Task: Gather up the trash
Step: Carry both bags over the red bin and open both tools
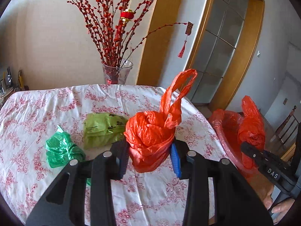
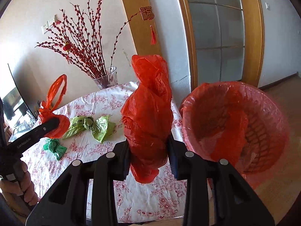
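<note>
My left gripper (image 1: 149, 157) is shut on a knotted orange plastic bag (image 1: 150, 137) with a looped handle, held above the table; it also shows in the right wrist view (image 2: 56, 120). My right gripper (image 2: 149, 158) is shut on a second red-orange bag (image 2: 148, 116), held upright at the table's right edge beside the bin; it also shows in the left wrist view (image 1: 251, 130). A light green bag (image 1: 103, 130) and a dark green bag (image 1: 62, 148) lie on the floral tablecloth (image 1: 47, 109). The bin (image 2: 263, 113), lined with a red bag, stands to the right of the table.
A glass vase (image 1: 117, 73) with red branches stands at the table's far edge. A wooden door frame with glass panes (image 2: 220, 33) is behind. A wooden chair (image 1: 287, 124) is at the far right. A television (image 2: 13, 105) is at the left.
</note>
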The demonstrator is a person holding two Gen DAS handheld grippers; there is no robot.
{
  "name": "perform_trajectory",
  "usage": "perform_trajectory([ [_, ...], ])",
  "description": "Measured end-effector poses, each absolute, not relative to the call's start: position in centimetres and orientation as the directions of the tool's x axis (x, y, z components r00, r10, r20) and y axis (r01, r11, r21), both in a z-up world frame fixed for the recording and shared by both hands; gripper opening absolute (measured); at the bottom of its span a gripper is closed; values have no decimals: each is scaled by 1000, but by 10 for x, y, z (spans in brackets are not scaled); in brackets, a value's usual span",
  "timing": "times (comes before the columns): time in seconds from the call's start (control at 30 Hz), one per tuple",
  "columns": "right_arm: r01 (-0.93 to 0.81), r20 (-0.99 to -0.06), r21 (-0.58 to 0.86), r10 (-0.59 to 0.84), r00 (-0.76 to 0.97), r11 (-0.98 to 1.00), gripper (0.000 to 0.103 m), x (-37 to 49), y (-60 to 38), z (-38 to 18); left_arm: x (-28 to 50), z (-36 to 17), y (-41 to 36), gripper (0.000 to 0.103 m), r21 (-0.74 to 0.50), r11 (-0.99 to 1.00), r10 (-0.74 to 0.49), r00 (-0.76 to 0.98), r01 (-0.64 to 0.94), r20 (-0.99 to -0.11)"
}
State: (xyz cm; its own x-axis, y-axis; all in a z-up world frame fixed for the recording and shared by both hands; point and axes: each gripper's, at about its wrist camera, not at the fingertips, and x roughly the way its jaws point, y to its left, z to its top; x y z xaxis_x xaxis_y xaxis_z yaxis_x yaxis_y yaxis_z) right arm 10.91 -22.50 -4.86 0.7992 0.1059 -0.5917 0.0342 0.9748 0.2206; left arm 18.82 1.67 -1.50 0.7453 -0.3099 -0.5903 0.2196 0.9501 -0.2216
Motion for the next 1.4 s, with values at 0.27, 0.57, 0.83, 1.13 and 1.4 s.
perform_trajectory([
  [0.27,114,-555,222,30,831,968,34,75,-256,-41,183,-12,-41,38,-249,909,-417,700,334,-580],
  [0.57,278,-551,232,-110,827,932,34,46,-334,-33,187,-16,-137,38,-309,824,-560,596,476,-575],
  [0.83,320,-558,258,-130,820,912,34,47,-367,-39,202,-25,-202,38,-322,770,-619,521,550,-588],
  [1.13,336,-560,286,-128,818,897,34,68,-390,-45,228,-39,-242,38,-289,745,-627,482,601,-612],
  [1.4,331,-563,295,-117,818,896,34,76,-398,-49,238,-47,-247,38,-286,744,-622,469,604,-627],
])
